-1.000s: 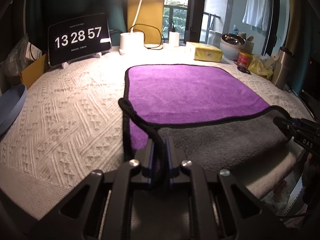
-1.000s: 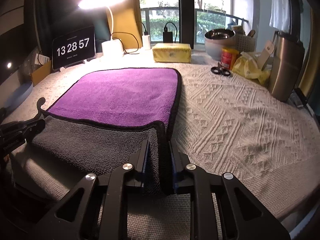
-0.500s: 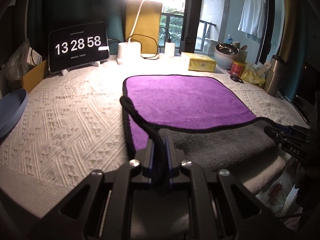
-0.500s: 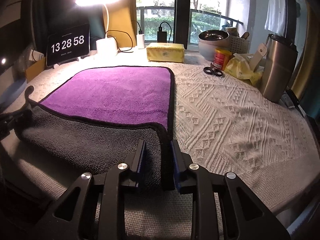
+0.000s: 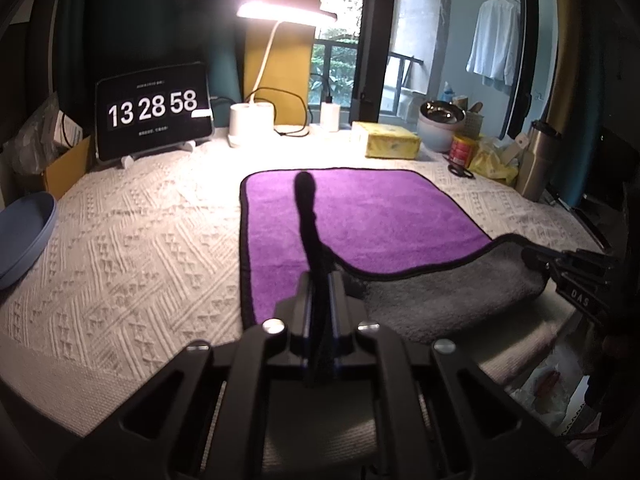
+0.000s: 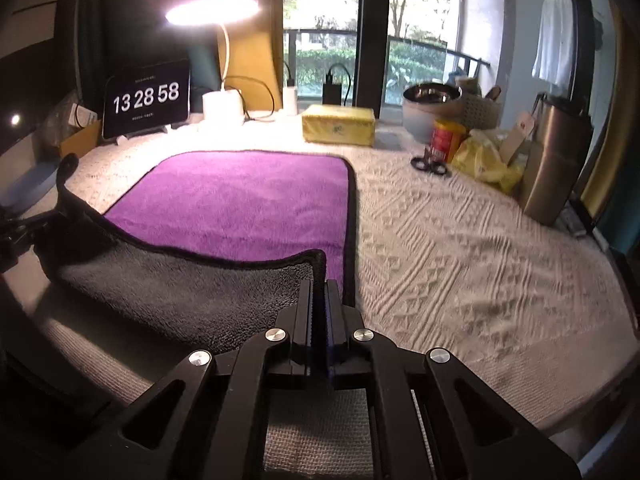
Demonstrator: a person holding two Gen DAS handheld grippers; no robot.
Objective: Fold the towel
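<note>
A towel with a purple top (image 5: pixel 360 216) (image 6: pixel 240 208), a grey underside and black edging lies on the white knitted cloth. My left gripper (image 5: pixel 320 284) is shut on its near left corner, whose black edge sticks up in front of the camera. My right gripper (image 6: pixel 319 292) is shut on the near right corner. The near edge is raised and turned over, so the grey underside (image 5: pixel 440 300) (image 6: pixel 180 292) faces up between the two grippers. The far half lies flat. Each gripper shows at the edge of the other's view.
At the back stand a clock tablet (image 5: pixel 154 116), a lit desk lamp (image 5: pixel 252 124) with cables, a yellow box (image 6: pixel 338 124), a metal bowl (image 6: pixel 432 96), a red can (image 6: pixel 446 140), scissors (image 6: pixel 430 165) and a steel flask (image 6: pixel 556 160). A blue dish (image 5: pixel 24 232) sits left.
Both grippers have lifted the near corners higher and carried them toward the far side. More grey underside is turned up, and the left corner now stands upright.
</note>
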